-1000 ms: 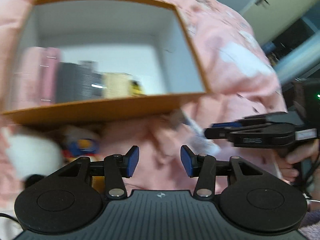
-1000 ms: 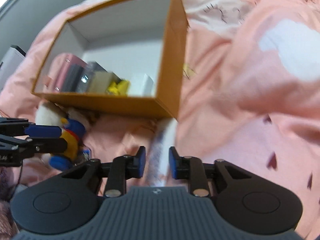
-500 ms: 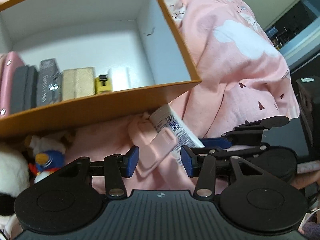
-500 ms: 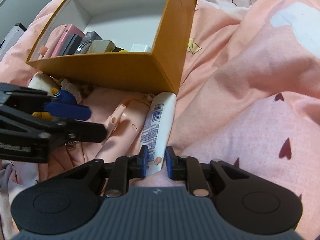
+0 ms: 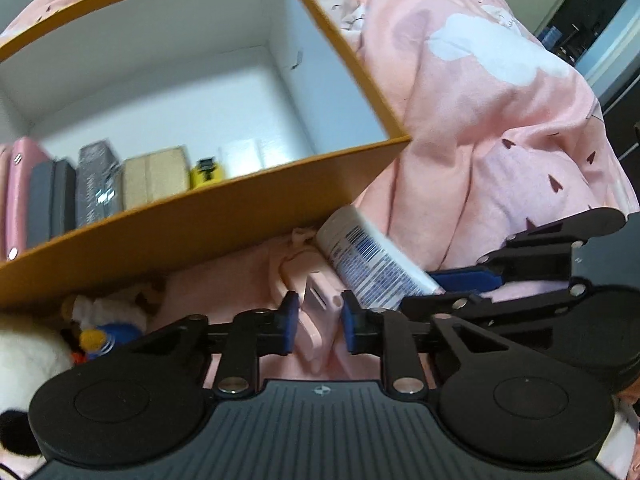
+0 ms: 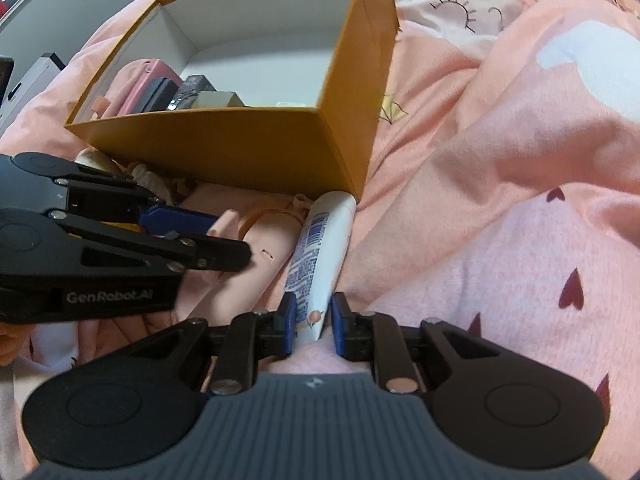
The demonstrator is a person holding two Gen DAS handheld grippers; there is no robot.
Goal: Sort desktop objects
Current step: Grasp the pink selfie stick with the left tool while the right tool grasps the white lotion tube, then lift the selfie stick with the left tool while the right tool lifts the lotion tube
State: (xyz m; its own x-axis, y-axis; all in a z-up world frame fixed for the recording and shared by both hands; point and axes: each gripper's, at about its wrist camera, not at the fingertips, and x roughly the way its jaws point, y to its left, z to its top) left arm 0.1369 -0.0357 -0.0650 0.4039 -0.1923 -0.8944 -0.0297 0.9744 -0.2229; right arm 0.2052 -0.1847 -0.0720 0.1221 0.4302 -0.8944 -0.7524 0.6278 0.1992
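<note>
Beside the orange box, right claw around the white tube.

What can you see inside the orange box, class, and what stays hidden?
Inside the orange box, a row stands along the near wall: a pink case, dark cases, a grey box, a tan box and a yellow item. That wall covers their lower parts.
</note>
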